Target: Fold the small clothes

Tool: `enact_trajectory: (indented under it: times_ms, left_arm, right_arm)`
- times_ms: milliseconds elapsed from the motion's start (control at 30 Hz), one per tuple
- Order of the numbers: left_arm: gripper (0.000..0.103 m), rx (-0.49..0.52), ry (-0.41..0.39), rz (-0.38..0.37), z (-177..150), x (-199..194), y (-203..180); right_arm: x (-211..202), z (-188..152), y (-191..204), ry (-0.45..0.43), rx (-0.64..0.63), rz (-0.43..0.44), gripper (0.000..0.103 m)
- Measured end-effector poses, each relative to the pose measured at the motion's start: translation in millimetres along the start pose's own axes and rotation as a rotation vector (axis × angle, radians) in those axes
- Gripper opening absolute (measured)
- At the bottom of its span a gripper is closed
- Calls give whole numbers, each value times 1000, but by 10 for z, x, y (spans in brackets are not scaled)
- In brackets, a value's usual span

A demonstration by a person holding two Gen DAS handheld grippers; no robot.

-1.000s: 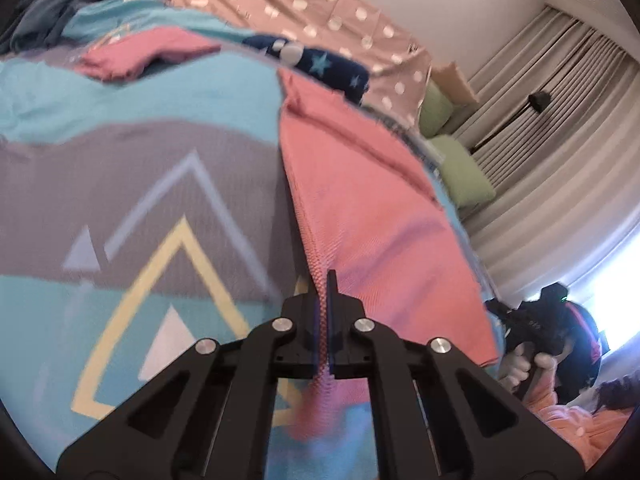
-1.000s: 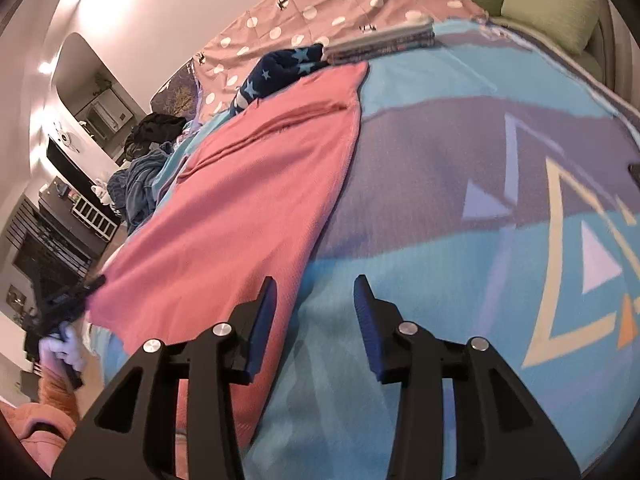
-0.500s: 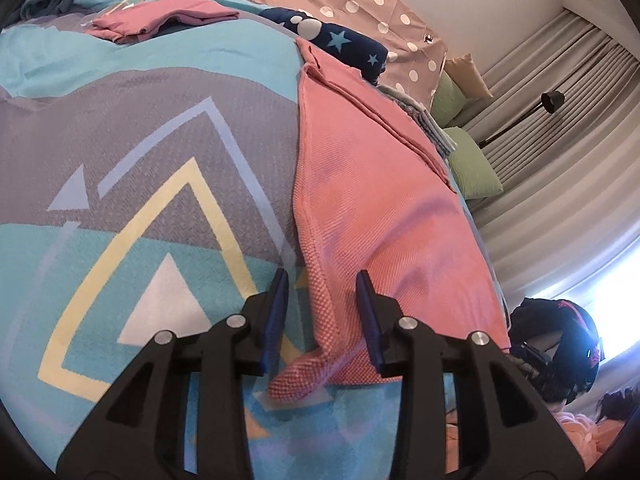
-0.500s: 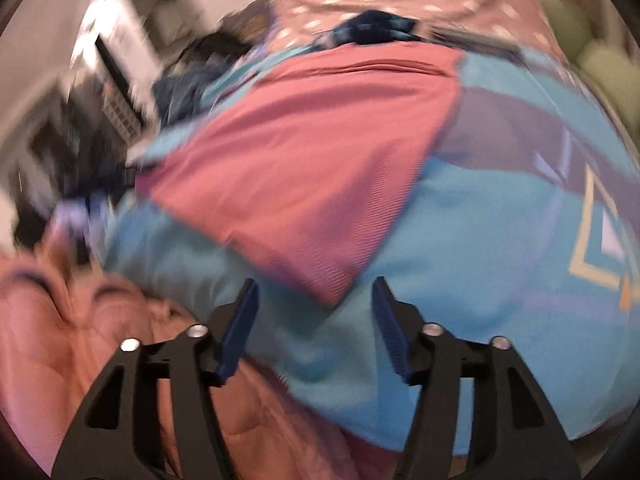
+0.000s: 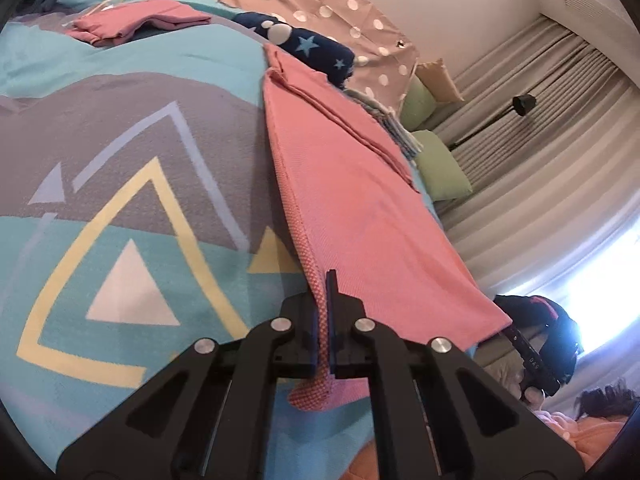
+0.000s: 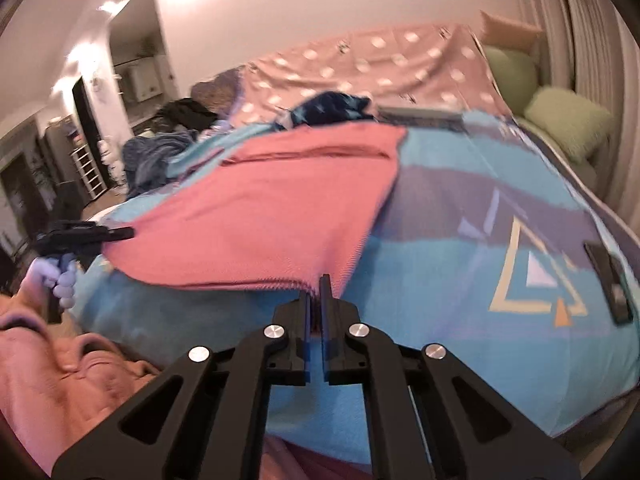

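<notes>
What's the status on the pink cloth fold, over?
Left hand-held gripper shut on pink cloth corner. Right hand-held gripper just closed on its other near corner. Cloth flat on bedspread. Nothing in the way.

Cloth (image 5: pixel 360 208) flat on bedspread (image 5: pixel 120 216); folded garment (image 5: pixel 136 24) beyond, well apart.

- Small pale letters are showing on the black handle of the right gripper (image 5: pixel 532 356) in the left wrist view; they seem to be reading "DAS", though they are too small to be sure.
- Nothing else is reading as text.
</notes>
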State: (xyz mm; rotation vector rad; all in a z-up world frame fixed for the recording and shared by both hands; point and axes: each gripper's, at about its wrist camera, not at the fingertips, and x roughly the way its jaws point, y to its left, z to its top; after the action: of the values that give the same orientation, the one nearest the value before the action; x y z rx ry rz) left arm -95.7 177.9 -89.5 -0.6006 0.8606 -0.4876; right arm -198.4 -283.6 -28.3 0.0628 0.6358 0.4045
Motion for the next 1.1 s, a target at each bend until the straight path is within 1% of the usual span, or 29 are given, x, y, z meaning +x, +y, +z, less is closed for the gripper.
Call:
enact_trajectory:
  times_ms: [33, 133, 200, 233, 267, 333, 367, 400, 467, 500, 533, 567, 600, 633, 667, 700, 733, 800, 833, 867, 900, 967, 1000, 1033, 1067, 1100]
  left_arm:
    - [3, 2, 3, 13, 2, 6, 11]
    - [4, -30, 22, 32, -31, 39, 113]
    - [6, -52, 36, 44, -70, 39, 180]
    - [7, -64, 40, 47, -101, 34, 219]
    - [10, -68, 41, 44, -117, 26, 234]
    - [14, -65, 45, 35, -145, 1, 236]
    - [18, -59, 50, 33, -154, -5, 224]
    - [23, -48, 58, 28, -165, -1, 201]
    - [28, -30, 71, 20, -182, 8, 161]
    - [28, -26, 74, 17, -184, 16, 155]
    - [28, -26, 78, 12, -192, 27, 154]
    - [28, -35, 82, 0, -198, 40, 166]
    - [27, -43, 84, -11, -194, 58, 172]
    - [25, -49, 86, -29, -194, 78, 181]
    - [23, -51, 85, -40, -189, 97, 181]
    - [16, -46, 86, -44, -181, 118, 167]
    - [11, -43, 90, -49, -177, 141, 156]
    - [9, -41, 78, -55, -153, 158, 121]
    - [9, -32, 62, -59, -150, 120, 88]
    - [9, -24, 45, -65, -136, 85, 68]
    - [9, -13, 12, -80, -115, 1, 28]
    - [9, 7, -33, -100, -73, -140, -28]
    - [9, 16, -48, -102, -52, -193, -49]
    - [9, 26, -71, -107, -12, -258, -83]
    - [9, 29, -80, -112, 11, -281, -92]
    - [9, 33, -90, -119, 35, -302, -108]
  right_arm:
    - [8, 4, -1, 18, -22, 17, 4]
    - [64, -34, -27, 77, -59, -6, 6]
    - [72, -38, -187, 90, -4, 36, 10]
    - [73, -47, -311, 95, 59, 68, 18]
    - [66, -79, -387, 102, 107, 85, 25]
    - [174, -122, -570, 124, 227, 127, 29]
    - [252, -142, -625, 145, 267, 154, 29]
    - [309, -153, -641, 161, 285, 171, 30]
    - [453, -186, -655, 209, 309, 213, 33]
    - [549, -217, -668, 244, 329, 219, 34]
    - [620, -252, -696, 264, 357, 239, 38]
    - [653, -251, -735, 254, 384, 269, 44]
    - [679, -245, -797, 236, 440, 335, 50]
    - [703, -248, -840, 230, 493, 388, 59]
    - [732, -248, -865, 227, 536, 430, 61]
    - [763, -245, -870, 229, 557, 455, 61]
    - [800, -235, -859, 239, 572, 481, 60]
    - [885, -222, -801, 285, 610, 534, 43]
    - [909, -233, -786, 297, 644, 554, 30]
    - [890, -234, -804, 274, 682, 574, 20]
    - [848, -214, -842, 238, 713, 599, 16]
    - [704, -157, -960, 124, 780, 663, 5]
    - [621, -119, -1025, 69, 802, 685, 5]
    - [554, -69, -1076, 27, 805, 687, 4]
    - [479, 7, -1087, -12, 790, 677, 4]
    - [429, 61, -1082, -28, 770, 668, 4]
